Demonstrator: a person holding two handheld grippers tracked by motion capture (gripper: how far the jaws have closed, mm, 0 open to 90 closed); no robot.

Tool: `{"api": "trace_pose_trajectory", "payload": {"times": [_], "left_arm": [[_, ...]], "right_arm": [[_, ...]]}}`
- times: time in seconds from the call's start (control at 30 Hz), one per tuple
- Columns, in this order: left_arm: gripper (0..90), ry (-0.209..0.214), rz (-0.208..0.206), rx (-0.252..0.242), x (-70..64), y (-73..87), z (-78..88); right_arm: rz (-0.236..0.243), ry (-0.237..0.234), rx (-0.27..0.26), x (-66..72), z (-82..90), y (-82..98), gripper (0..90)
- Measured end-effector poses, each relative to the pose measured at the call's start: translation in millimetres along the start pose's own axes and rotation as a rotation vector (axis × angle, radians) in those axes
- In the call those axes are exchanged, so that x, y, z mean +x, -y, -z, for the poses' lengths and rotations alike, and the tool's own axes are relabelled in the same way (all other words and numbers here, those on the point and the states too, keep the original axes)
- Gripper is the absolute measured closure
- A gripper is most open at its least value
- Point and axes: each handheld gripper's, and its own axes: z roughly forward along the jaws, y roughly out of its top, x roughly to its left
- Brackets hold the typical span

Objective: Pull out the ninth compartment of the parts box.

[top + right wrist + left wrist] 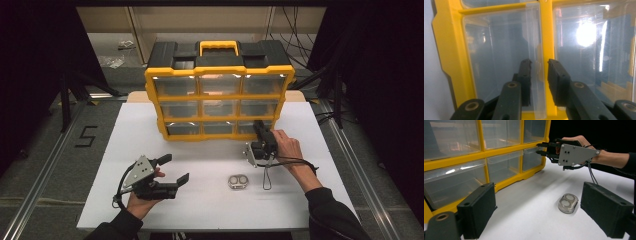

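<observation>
A yellow and black organizer (220,75) with clear drawers stands upright at the back of the white table (200,210). My right gripper (259,125), turned on its side, reaches the bottom right drawer (499,55). Its jaws stand close on either side of that drawer's clear pull lip (536,37), with a thin gap still visible at one pad. My left gripper (176,168) rests low at the front left, open wide and holding nothing. A small metal case (238,181) with two round windows lies on the table between the hands. It also lies between the left jaws' line of sight (568,203).
The right gripper's cable (266,177) loops onto the table beside the metal case. The tabletop ends close behind the organizer. A floor mark "5" (86,136) and metal rails (45,170) lie beyond the table's left side, with dark stands at both sides.
</observation>
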Motion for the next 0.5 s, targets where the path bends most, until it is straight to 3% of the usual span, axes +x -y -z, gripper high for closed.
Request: {"api": "trace_pose_trajectory", "payload": {"times": [0.3, 0.5], "left_arm": [[12.5, -0.001, 0.001, -0.003, -0.2, -0.5, 0.3], [12.8, -0.013, 0.008, 0.002, 0.8, -0.5, -0.2]], "right_arm": [[0.015, -0.004, 0.009, 2.1, 2.6, -1.0, 77.9], [0.05, 0.007, -0.003, 3.1, 6.9, 0.2, 78.7]]}}
